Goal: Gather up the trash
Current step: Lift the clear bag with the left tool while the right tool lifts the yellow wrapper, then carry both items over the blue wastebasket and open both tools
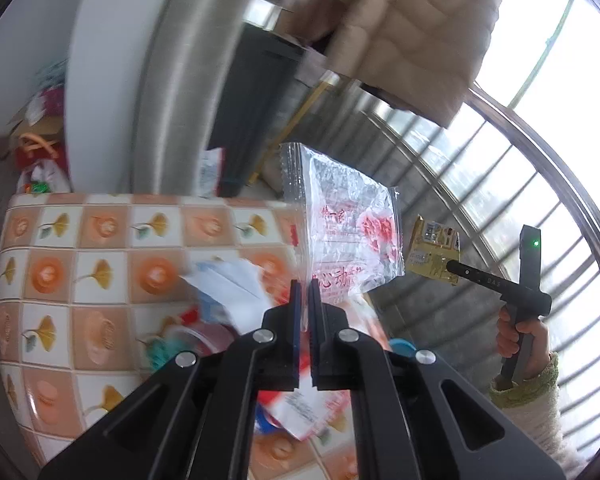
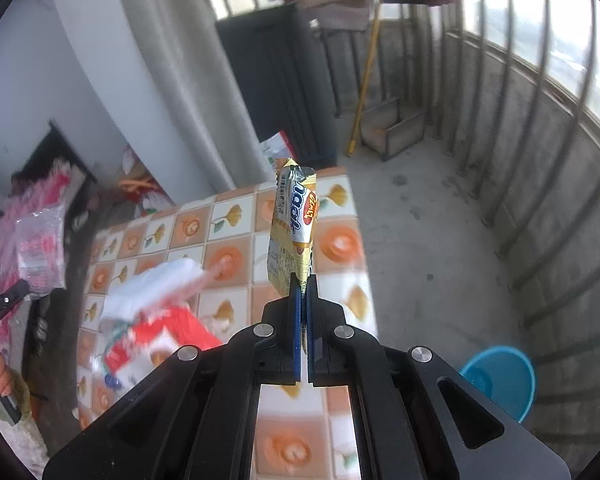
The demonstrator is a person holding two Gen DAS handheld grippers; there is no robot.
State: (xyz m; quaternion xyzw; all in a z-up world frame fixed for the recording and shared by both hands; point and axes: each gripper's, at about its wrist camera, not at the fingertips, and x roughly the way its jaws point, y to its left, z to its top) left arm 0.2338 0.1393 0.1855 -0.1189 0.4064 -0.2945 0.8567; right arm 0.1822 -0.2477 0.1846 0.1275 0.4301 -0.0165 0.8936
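My left gripper is shut on a clear plastic wrapper with red print, held up above the tiled table. In the right wrist view the same wrapper hangs at the far left. My right gripper is shut on a yellow snack wrapper, which stands up from its jaws over the table's far edge. From the left wrist view that yellow wrapper shows at the right, pinched by the right gripper. More wrappers lie on the table: a white one and a red one.
A blue bucket stands on the concrete floor to the right of the table. A metal railing lines the balcony. A yellow-handled broom and a dustpan box stand at the back. Bags lie beyond the table's left end.
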